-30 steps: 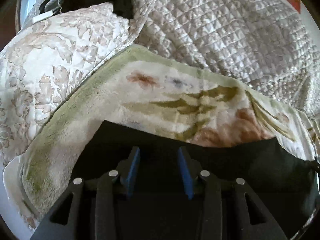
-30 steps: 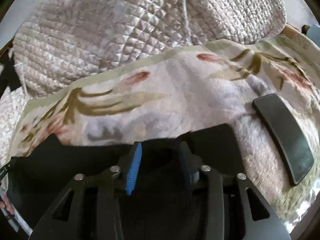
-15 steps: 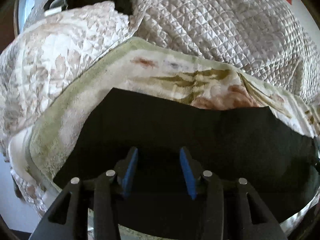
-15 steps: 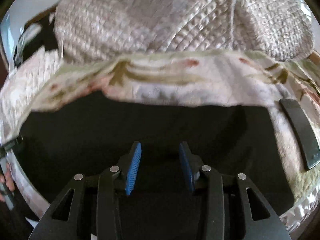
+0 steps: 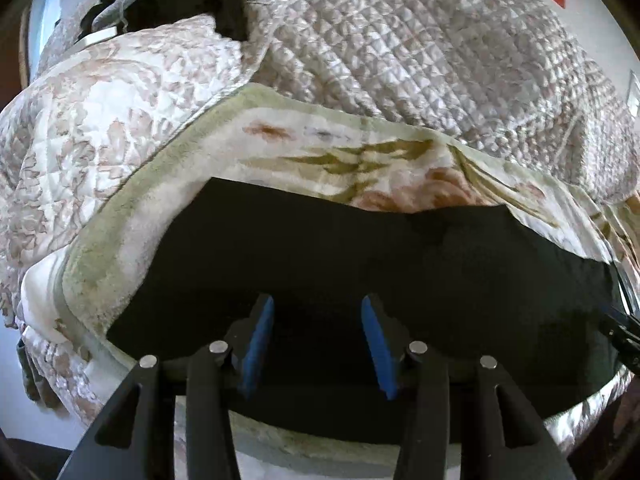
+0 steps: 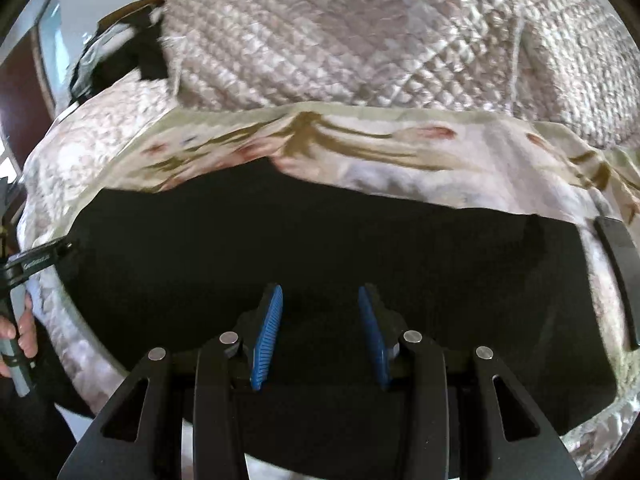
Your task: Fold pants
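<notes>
Bed surface: floral fleece blanket (image 5: 132, 240) over quilted bedspread (image 5: 420, 52). Black pants (image 5: 360, 248) now lie spread flat on the blanket, far more visible than a second ago. Left gripper (image 5: 318, 330) and right gripper (image 6: 320, 326) both hover above, jaws apart, holding nothing. Likely one fold just laid; next grab pending.

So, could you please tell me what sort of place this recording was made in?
Most likely a bedroom: the black pants lie spread on a bed, over a floral fleece blanket, with a quilted comforter bunched up behind it.
</notes>
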Demonstrator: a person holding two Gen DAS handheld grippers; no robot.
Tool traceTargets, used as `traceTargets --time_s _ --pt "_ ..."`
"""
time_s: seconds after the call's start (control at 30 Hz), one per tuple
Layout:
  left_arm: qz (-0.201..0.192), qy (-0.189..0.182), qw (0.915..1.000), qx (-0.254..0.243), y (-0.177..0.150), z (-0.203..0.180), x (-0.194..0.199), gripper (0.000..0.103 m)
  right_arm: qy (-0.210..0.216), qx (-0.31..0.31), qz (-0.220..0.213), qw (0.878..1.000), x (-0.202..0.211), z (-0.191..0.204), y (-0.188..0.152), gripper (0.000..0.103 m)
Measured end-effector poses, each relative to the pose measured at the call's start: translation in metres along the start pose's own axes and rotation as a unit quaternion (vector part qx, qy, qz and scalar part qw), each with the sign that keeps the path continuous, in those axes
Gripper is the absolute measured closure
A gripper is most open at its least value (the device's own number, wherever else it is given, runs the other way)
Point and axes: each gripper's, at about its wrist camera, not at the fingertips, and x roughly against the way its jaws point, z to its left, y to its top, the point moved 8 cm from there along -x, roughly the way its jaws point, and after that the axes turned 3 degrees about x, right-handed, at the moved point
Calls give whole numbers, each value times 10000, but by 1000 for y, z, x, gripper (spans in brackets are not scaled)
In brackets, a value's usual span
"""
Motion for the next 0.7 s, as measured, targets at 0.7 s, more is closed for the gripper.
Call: traceTargets --time_s 0.7 --pt "201 -89 9993 -318 -26 -23 4 54 104 265 60 9996 3 24 -20 59"
